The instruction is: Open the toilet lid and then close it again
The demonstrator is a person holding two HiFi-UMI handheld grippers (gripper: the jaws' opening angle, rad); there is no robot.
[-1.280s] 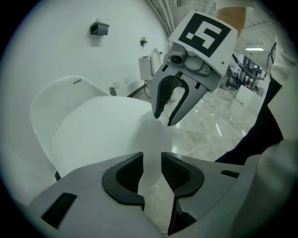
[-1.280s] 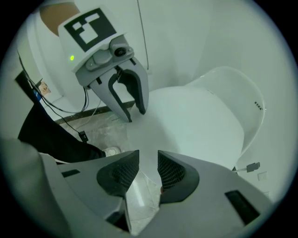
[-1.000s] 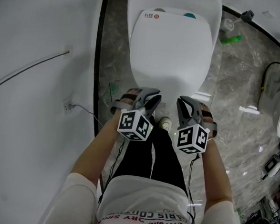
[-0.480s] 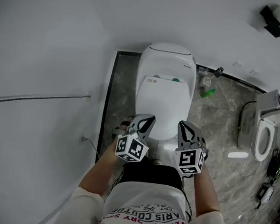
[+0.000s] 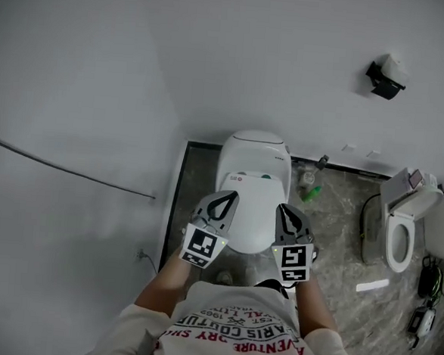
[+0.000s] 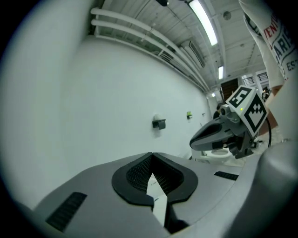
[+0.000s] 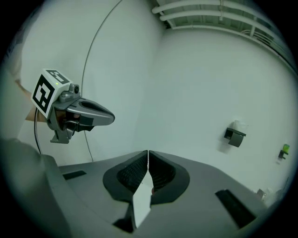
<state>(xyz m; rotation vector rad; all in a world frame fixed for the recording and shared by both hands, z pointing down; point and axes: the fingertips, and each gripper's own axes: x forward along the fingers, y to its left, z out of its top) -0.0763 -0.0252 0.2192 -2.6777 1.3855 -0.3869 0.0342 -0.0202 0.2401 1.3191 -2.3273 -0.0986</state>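
Observation:
The white toilet (image 5: pixel 256 149) stands against the far wall with its lid (image 5: pixel 251 213) down flat. Both grippers are held high above its front, side by side, touching nothing. In the head view my left gripper (image 5: pixel 223 197) covers the lid's left edge and my right gripper (image 5: pixel 286 210) its right edge. In the left gripper view the jaws (image 6: pixel 151 154) are shut with nothing between them, pointing at the bare wall. The right gripper's jaws (image 7: pixel 148 152) are shut and empty too. Each gripper view shows the other gripper beside it: the right one (image 6: pixel 219 132) and the left one (image 7: pixel 81 114).
A second toilet (image 5: pixel 399 240) with its seat open stands at the right. A green bottle (image 5: pixel 309 193) lies on the marble floor by the wall. A black holder (image 5: pixel 384 78) hangs on the far wall. A cable (image 5: pixel 71 171) runs along the left wall.
Both grippers have risen well away from the toilet, which now looks smaller and farther below. The lid stays down.

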